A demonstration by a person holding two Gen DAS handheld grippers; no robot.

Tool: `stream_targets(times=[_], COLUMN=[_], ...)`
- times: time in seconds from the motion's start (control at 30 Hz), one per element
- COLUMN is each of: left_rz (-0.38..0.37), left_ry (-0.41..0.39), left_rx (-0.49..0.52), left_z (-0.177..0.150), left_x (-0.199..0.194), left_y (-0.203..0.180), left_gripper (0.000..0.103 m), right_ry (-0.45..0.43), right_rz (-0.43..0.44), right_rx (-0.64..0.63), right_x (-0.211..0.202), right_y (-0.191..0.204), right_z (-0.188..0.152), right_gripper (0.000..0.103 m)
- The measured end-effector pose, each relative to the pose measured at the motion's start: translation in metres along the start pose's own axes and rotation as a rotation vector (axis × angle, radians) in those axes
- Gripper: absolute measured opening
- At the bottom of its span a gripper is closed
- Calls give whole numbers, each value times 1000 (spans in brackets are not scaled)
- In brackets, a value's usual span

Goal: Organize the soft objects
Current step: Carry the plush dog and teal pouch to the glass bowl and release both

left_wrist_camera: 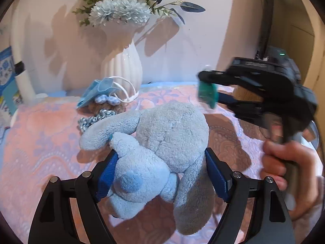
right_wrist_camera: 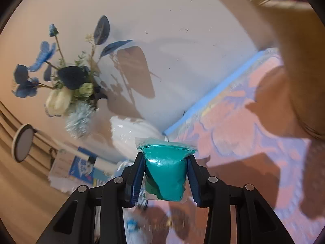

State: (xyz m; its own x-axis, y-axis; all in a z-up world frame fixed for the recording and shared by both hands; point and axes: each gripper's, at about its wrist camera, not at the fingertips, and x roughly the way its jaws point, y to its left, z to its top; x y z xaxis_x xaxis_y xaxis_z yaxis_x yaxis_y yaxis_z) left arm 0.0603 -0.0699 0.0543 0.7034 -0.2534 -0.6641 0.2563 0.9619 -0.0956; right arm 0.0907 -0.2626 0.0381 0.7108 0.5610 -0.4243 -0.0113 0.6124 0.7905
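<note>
A blue-grey plush toy [left_wrist_camera: 162, 142] sits between the blue pads of my left gripper [left_wrist_camera: 161, 172]. Both pads press its sides, and one limp limb hangs below the jaws over the pink patterned cloth [left_wrist_camera: 40, 142]. My right gripper [right_wrist_camera: 165, 174] is shut on a clear pouch of teal stuff [right_wrist_camera: 166, 174], held above the cloth near the wall. In the left wrist view the right gripper [left_wrist_camera: 207, 93] shows blurred at the right with the teal pouch [left_wrist_camera: 206, 94] at its tip, and a person's hand [left_wrist_camera: 290, 162] holds its grip.
A white ribbed vase [left_wrist_camera: 121, 65] of artificial flowers stands at the back by the wall. In front of it lie a blue face mask [left_wrist_camera: 99, 91] and a silvery knitted piece [left_wrist_camera: 95, 120]. A tan cylinder [right_wrist_camera: 300, 81] rises at the right. Printed boxes [left_wrist_camera: 8, 81] stand at the left.
</note>
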Motion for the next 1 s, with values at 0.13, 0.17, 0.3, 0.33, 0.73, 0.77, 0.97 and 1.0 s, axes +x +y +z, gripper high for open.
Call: stream_targets(times=[0.13, 0.17, 0.3, 0.33, 0.73, 0.77, 0.97, 1.0], left_rz=[34, 41, 59, 60, -21, -46, -189, -208], left_ry=[32, 39, 45, 46, 50, 48, 25, 19], left_rx=[-16, -16, 7, 11, 53, 51, 84, 97], left_z=[1, 1, -1, -1, -4, -3, 2, 3], left_x=[-10, -13, -24, -24, -44, -46, -60, -62], left_y=[-15, -20, -39, -44, -105, -110, -148, -155], left_gripper=[80, 80, 80, 80, 80, 80, 80, 80], right_ry=[27, 24, 11, 9, -57, -62, -125, -143], right_rz=[-14, -34, -40, -36, -35, -32, -44, -53], right_rx=[-110, -152, -238, -243, -235, -237, -228, -226], right_x=[-38, -48, -91, -99, -187, -195, -246, -256], right_y=[24, 32, 48, 48, 19, 17, 0, -4], right_z=[-4, -6, -13, -13, -23, -24, -20, -18], right_gripper=[39, 39, 39, 39, 40, 40, 40, 40])
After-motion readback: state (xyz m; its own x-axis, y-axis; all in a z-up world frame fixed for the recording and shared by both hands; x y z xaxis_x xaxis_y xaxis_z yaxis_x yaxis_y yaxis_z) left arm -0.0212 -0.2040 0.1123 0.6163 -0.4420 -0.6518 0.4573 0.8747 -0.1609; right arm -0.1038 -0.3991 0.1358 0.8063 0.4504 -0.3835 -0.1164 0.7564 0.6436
